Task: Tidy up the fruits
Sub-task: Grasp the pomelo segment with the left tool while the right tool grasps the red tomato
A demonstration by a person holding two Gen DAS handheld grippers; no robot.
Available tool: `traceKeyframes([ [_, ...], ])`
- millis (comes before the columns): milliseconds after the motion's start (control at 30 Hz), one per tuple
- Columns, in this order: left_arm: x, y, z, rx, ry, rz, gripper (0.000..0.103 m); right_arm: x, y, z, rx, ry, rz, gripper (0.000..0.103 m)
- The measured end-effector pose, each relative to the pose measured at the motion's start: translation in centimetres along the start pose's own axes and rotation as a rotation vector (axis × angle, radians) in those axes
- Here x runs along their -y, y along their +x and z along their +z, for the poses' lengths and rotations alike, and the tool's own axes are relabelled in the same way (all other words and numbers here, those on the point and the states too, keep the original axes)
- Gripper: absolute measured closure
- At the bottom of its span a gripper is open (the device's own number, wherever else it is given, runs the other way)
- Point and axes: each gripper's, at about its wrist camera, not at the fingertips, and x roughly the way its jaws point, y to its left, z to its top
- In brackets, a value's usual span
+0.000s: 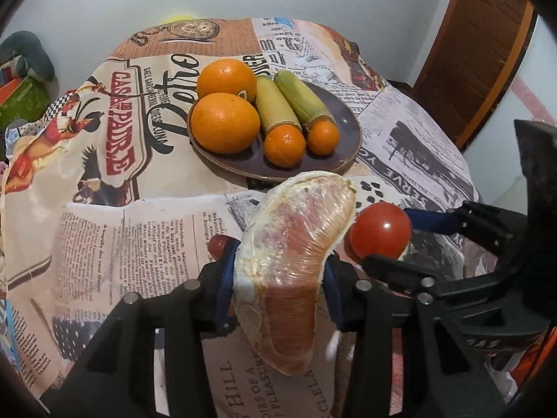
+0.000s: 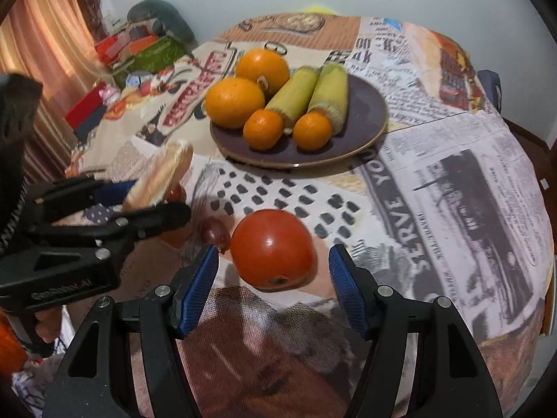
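Left tongs (image 1: 278, 275) clamped on a wrapped pomelo slice (image 1: 296, 244), squeezed at its middle so both ends stick out and nothing slips. Held up off the bench (image 1: 146, 230), a little short of the plate (image 1: 348, 139), likely ready to go there next.

Right tongs (image 2: 273, 275) wide apart, gripping nothing, blue pads (image 2: 198, 289) on each side of the tomato (image 2: 271, 247) but not touching it. Set that way to close in from both sides. Tomato sitting on the bench, stem end turned toward the camera.

Already on the plate: two big oranges (image 1: 224, 122), two corn cobs (image 1: 278, 104), two small oranges (image 1: 284, 144). Like kept with like, big ones at one side, cobs side by side, small ones at the front. Bare space left at the near rim for more.

Left view only: the slice up close, with shiny wrap and pink flesh, and the grip around it. Tomato there half hidden by the right tongs' arm.

Right view only: the open gap around the tomato, and a small dark red thing (image 2: 216, 233), maybe a grape, just beside the tomato on the bench. Slice (image 2: 160, 177) there blurred and seen edge on. Also a pile of bright clutter (image 2: 139, 48) past the far left edge of the bench.
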Motion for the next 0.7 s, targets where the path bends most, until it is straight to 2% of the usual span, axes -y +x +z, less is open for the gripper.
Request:
traceKeyframes([
  [67, 0.0, 0.2, -0.1, -0.002, -0.001, 0.001, 0.058, -0.1, 0.6, -0.1, -0.018, -0.004, -0.006, 0.054],
  [100, -0.1, 0.2, -0.1, -0.003, 0.0, 0.0, 0.058, -0.1, 0.6, 0.0, -0.019, -0.009, -0.013, 0.055],
  [467, 0.3, 0.5, 0.8, 0.008, -0.003, -0.007, 0.058, 0.8, -0.3, 0.3, 0.029, 0.025, 0.004, 0.058],
  [700, 0.3, -0.2, 2.4, 0.043, -0.01, -0.01, 0.058, 2.1, -2.5, 1.6, 0.11, 0.063, -0.013, 0.059],
])
